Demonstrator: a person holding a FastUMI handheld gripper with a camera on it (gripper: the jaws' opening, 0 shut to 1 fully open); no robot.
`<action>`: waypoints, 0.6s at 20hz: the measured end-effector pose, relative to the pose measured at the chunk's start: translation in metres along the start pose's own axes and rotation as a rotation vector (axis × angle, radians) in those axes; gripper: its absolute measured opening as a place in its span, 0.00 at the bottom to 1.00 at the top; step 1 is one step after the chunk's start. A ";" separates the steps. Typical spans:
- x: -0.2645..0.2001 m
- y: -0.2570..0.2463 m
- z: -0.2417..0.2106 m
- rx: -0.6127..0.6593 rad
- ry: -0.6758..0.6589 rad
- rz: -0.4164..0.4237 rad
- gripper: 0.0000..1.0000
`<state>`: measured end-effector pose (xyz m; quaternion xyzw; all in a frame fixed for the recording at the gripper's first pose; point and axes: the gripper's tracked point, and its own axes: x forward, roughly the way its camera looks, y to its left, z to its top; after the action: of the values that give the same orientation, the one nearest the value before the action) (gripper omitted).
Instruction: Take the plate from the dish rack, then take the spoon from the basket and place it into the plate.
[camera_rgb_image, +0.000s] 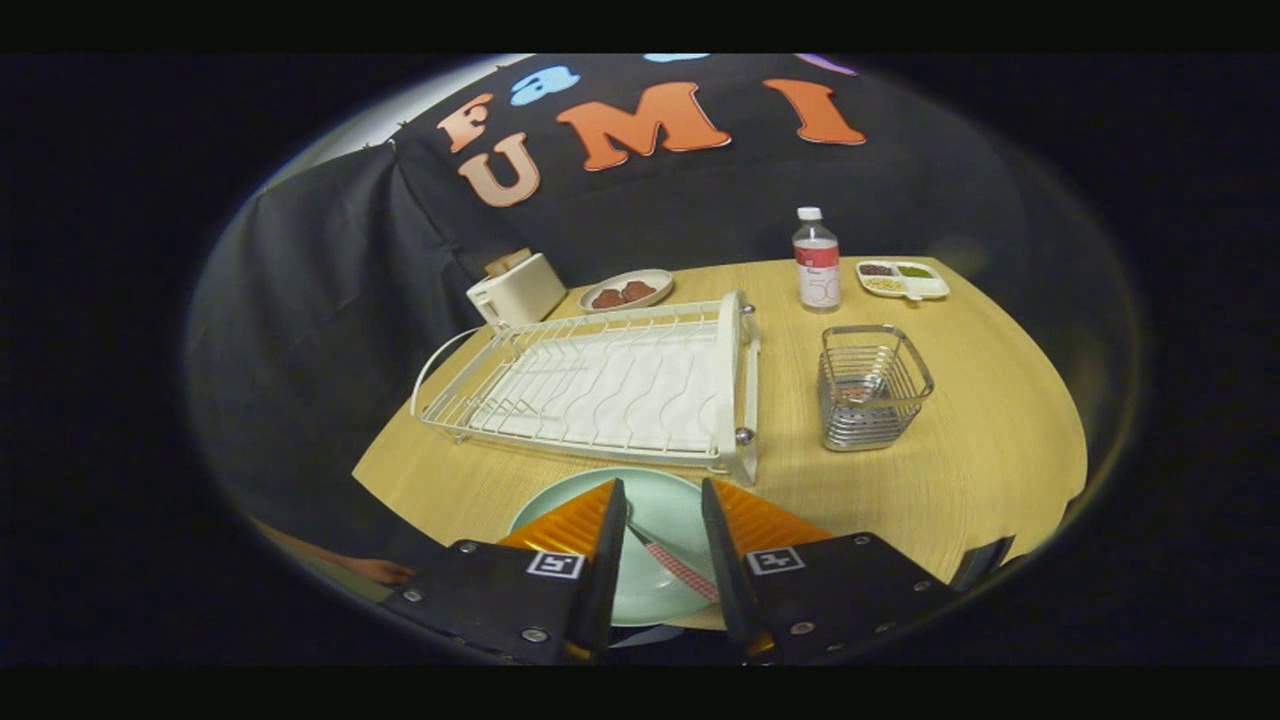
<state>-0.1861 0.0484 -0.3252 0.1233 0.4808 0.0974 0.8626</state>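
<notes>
Gripper (662, 520) fingers apart, holding nothing, hovering above pale green round plate (655, 500) on the round wooden surface (980, 440), just before the white wire dish rack (600, 385). Spoon with red-checked handle (680, 568) lies in the plate, between the fingers. Silver wire basket (872, 388) looks empty. Judgement: final step done; next move only calls for backing clear. Count: one plate, one spoon, one rack, one basket.

A pale wooden desk (980, 430) stands before a wall of black cloth (330, 260) hung in folds, with a bright white strip (400, 110) at eleven o'clock.
</notes>
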 end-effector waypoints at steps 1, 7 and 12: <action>-0.004 -0.004 0.009 0.004 -0.022 -0.012 0.52; -0.046 -0.022 0.097 -0.019 -0.259 -0.091 0.78; -0.087 -0.027 0.167 -0.073 -0.460 -0.156 0.92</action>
<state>-0.0872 -0.0219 -0.1784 0.0733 0.2758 0.0171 0.9583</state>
